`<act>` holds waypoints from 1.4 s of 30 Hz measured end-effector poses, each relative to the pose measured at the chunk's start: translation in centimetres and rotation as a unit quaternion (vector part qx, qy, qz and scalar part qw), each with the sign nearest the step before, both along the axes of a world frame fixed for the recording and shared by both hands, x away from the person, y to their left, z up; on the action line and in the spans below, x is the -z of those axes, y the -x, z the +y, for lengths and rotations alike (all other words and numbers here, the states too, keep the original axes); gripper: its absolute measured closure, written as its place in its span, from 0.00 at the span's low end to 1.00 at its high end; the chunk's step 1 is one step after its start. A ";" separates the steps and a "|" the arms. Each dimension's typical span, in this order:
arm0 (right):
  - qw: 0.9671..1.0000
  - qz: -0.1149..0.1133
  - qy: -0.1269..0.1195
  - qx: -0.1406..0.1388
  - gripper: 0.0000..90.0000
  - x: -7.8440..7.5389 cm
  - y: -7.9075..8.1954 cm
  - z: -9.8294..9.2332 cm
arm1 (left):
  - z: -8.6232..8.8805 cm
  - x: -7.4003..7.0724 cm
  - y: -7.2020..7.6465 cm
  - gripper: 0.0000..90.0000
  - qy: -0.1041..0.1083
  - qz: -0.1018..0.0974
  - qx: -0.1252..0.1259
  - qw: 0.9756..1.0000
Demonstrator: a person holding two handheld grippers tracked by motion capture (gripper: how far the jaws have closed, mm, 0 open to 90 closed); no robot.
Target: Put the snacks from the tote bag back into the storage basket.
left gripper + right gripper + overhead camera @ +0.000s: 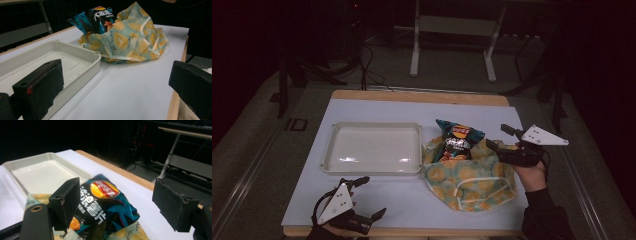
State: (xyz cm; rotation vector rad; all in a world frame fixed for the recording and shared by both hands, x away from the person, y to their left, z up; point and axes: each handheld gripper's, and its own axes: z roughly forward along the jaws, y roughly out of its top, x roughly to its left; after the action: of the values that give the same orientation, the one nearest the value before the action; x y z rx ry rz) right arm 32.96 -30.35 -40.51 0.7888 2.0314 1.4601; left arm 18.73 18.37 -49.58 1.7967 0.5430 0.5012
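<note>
Standing upright in the mouth of a patterned cloth bag (469, 180), the chip packet (456, 141) rises with its long axis near vertical and its crimped top edge clear of the fabric. The bag slumps on the white surface (412, 205), just right of an empty cream tray (372, 149) and touching or almost touching its near right corner.

Right tongs (500, 138): spread wide, nothing between them, held above the surface on the bag's right side and pointing left toward the packet. In the right gripper view the packet (106, 205) lies ahead of and below the jaws, its printed face turned to the camera; the left-hand pad overlaps its upper edge in the picture, yet no contact can be confirmed. The jaws stand level with each other, so they would straddle the packet's width.

Left tongs (372, 197): also spread and empty, low at the near left corner of the surface, in front of the tray. From the left gripper view the bag (130, 40) and packet (96, 21) lie well apart from them, beyond the tray's (82, 65) corner.

Governing relation: the packet sits to the left of and slightly below the right tongs, much nearer to them than to the left pair. By judgement, the coming move belongs to the right hand: advance leftward and down, close on the packet's exposed upper part, then lift along its upright axis out of the bag.
</note>
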 end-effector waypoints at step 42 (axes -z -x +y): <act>0.992 0.123 0.029 -0.004 0.36 7.4 -7.9 1.2 | -0.1 0.1 -0.1 0.00 -0.007 0.004 0.006 1.000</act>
State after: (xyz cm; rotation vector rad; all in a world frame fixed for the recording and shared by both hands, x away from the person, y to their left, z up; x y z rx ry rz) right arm 40.83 -29.17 -47.89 0.9787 2.2479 1.3567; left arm 18.79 18.25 -49.68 1.8158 0.5358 0.4906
